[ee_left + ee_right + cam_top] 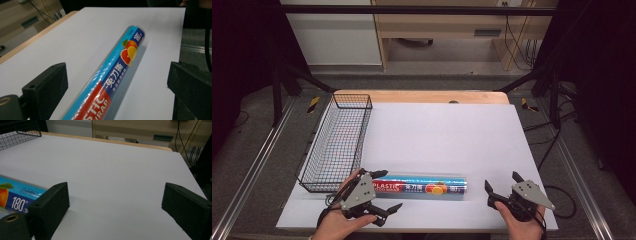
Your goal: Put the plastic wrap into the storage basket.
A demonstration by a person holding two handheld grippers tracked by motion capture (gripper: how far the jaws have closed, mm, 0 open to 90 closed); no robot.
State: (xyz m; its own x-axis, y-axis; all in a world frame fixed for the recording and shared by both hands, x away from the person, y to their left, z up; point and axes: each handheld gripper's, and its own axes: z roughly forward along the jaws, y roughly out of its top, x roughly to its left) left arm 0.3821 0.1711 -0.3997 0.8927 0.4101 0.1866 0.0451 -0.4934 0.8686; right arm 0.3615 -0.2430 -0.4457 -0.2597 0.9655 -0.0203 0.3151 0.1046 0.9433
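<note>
My left tool (pixel 388 191) released, jaws straddling the plastic wrap roll (pixel 422 186); right tool (pixel 502 186) released, low over table (pixel 437 135).

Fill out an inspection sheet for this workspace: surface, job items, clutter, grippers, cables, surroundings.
Surface: white table top, wooden edge at the far side.
Job items: plastic wrap roll lying flat near the front edge; wire basket at the left, nothing seen inside.
Clutter: nothing seen.
Grippers: left hand-held gripper open, jaws either side of the roll's left end, not pressing; right hand-held gripper open, just off the roll's right end.
Cables: black cable trailing from the right gripper.
Surroundings: wooden furniture, floor wiring behind.
</note>
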